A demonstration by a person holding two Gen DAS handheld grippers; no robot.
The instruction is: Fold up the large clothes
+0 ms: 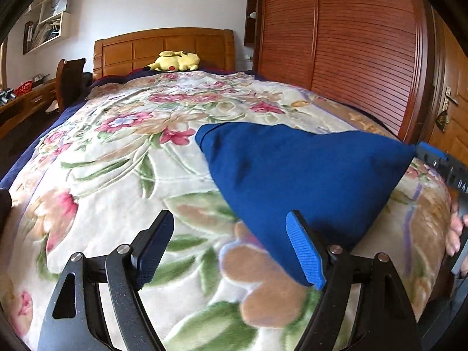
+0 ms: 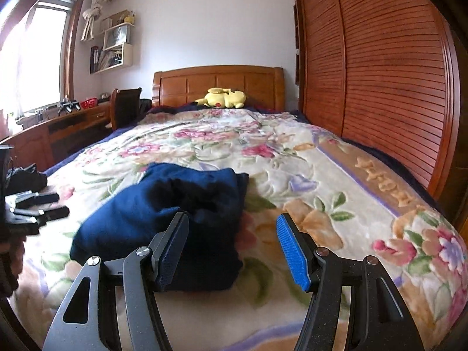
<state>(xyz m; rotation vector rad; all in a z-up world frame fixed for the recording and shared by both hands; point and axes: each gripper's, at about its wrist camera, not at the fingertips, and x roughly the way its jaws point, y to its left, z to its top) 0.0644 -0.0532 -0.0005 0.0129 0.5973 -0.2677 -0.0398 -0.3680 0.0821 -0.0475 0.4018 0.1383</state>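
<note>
We see the folded blue garment (image 2: 163, 222) lying on the floral blanket (image 2: 292, 181) near the foot of the bed. From the right wrist view it reads as a bundled stack with dark folds on top; from the left wrist view the same garment (image 1: 292, 175) looks like a smooth blue wedge.

Our left gripper (image 1: 231, 248) has its jaws spread wide with only blanket between them; its right pad stands in front of the cloth, and we cannot tell whether it touches. Our right gripper (image 2: 234, 251) is also spread apart, its left pad in front of the cloth's near edge, nothing pinched.

Only the right wrist view shows the window (image 2: 35, 58) and the other gripper's black fingers (image 2: 38, 204) at the left edge. Only the left wrist view shows a hand (image 1: 456, 234), cut off at the right edge.

The red basket (image 2: 88, 103) on the desk (image 2: 73, 122) is too small to see inside.
</note>
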